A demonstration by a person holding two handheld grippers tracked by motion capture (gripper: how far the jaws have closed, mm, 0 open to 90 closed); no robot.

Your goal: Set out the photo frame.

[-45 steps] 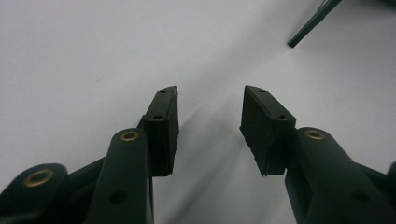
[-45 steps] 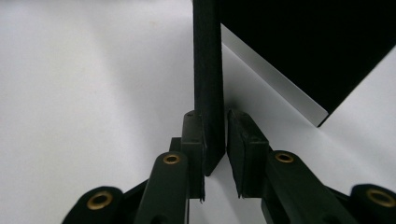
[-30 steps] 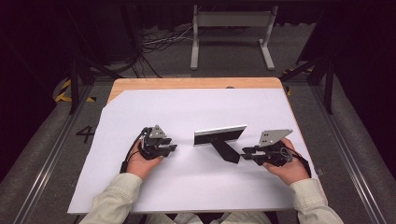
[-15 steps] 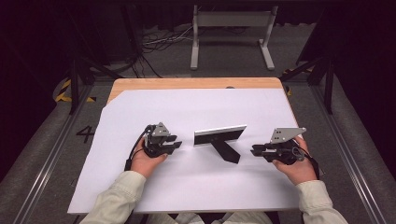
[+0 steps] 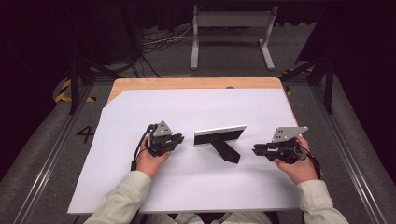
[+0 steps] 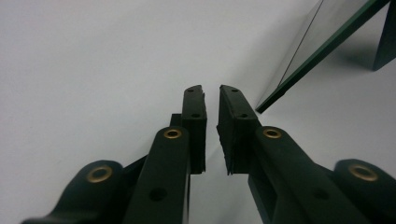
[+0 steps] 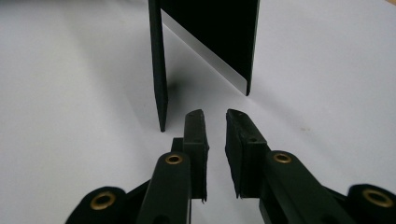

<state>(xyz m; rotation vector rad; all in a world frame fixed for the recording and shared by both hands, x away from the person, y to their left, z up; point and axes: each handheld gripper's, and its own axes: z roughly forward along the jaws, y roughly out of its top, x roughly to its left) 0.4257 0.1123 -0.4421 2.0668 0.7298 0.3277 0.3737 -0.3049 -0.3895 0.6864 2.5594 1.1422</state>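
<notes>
A black picture frame (image 5: pixel 219 135) stands upright mid-table on the white sheet (image 5: pixel 187 107), propped by a black leg (image 5: pixel 226 151) that points toward me. My left gripper (image 5: pixel 180 138) lies to its left with the tips aimed at the frame. Its jaws have just been closing to a narrow gap with nothing between them (image 6: pixel 211 88), and the frame's edge (image 6: pixel 327 46) runs off to the upper right. My right gripper (image 5: pixel 256 150) lies to the right of the leg. Its jaws have also just been closing, and nothing is between them (image 7: pixel 215 113). The frame's back (image 7: pixel 210 32) and leg (image 7: pixel 159 65) stand just ahead.
The white sheet covers most of a wooden tabletop (image 5: pixel 187 83). Dark floor with metal rails (image 5: pixel 46 163) flanks the table. A grey metal stand (image 5: pixel 231 28) and cables (image 5: pixel 159 42) sit beyond the far edge.
The right gripper has drawn back a little to the right, away from the frame's leg. The left hand has kept its place.
</notes>
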